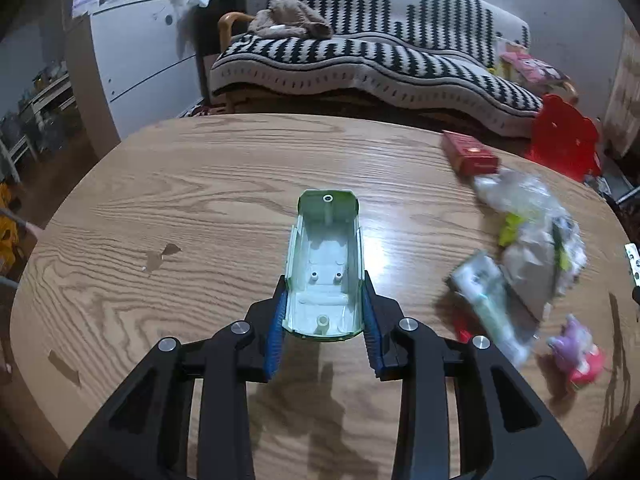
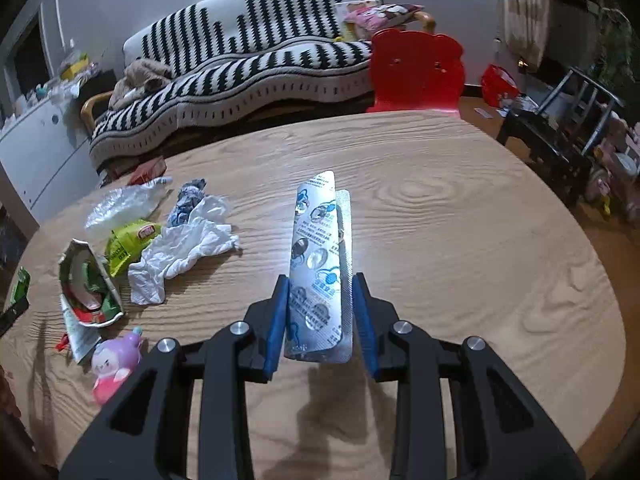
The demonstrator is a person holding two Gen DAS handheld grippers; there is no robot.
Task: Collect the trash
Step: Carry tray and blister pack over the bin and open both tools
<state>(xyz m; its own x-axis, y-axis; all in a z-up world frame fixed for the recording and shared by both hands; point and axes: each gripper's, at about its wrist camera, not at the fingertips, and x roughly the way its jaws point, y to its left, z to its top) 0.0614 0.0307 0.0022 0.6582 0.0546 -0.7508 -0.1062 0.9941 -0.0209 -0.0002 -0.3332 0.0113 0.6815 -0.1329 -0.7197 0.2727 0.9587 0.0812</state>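
My left gripper (image 1: 325, 286) is shut on a pale green plastic toy-car shell (image 1: 326, 248), held upside down just above the wooden table (image 1: 180, 208). My right gripper (image 2: 320, 284) is shut on a bent silver pill blister pack (image 2: 320, 264), also lifted off the table (image 2: 480, 240). A heap of trash lies to the left in the right wrist view: a crumpled white tissue (image 2: 184, 252), a green snack wrapper (image 2: 128, 244), clear plastic film (image 2: 116, 206), a torn paper cup (image 2: 90, 284). The same heap (image 1: 528, 236) appears blurred at the right of the left wrist view.
A pink and purple toy figure (image 2: 114, 362) lies near the heap, and also shows in the left wrist view (image 1: 576, 352). A red box (image 1: 470, 152) sits at the table's far edge. Beyond stand a red chair (image 2: 416, 72), a striped sofa (image 1: 360, 56) and a white cabinet (image 1: 144, 56).
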